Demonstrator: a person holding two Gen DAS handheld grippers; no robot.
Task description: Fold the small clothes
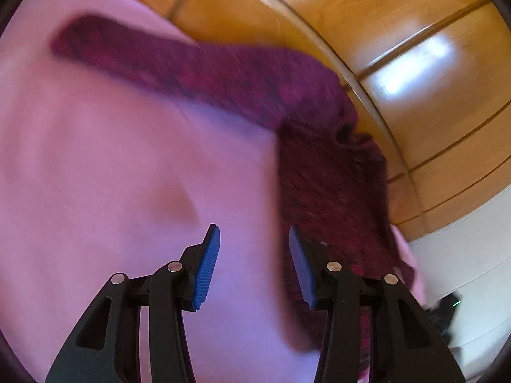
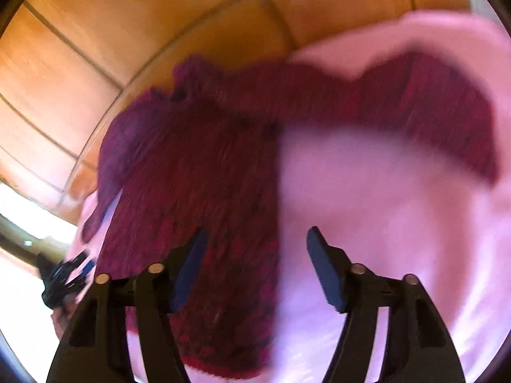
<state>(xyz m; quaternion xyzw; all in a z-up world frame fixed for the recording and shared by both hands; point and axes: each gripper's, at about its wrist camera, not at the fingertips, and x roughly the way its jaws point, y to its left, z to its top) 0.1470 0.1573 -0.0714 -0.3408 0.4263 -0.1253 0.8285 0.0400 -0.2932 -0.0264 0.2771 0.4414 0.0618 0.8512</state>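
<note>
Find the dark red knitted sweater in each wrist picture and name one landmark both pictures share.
Left wrist: sweater lies right of centre, one sleeve stretching to the upper left.
Right wrist: sweater lies left of centre, one sleeve stretching to the upper right.
Shared landmark: the pink sheet beneath it.

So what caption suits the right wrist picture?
Open right tool above a maroon knitted sweater on a pink cloth.

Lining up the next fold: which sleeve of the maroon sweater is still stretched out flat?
The long sleeve reaching across the pink cover, on the right in the right wrist view. The other sleeve hangs short at the cover's edge.
</note>
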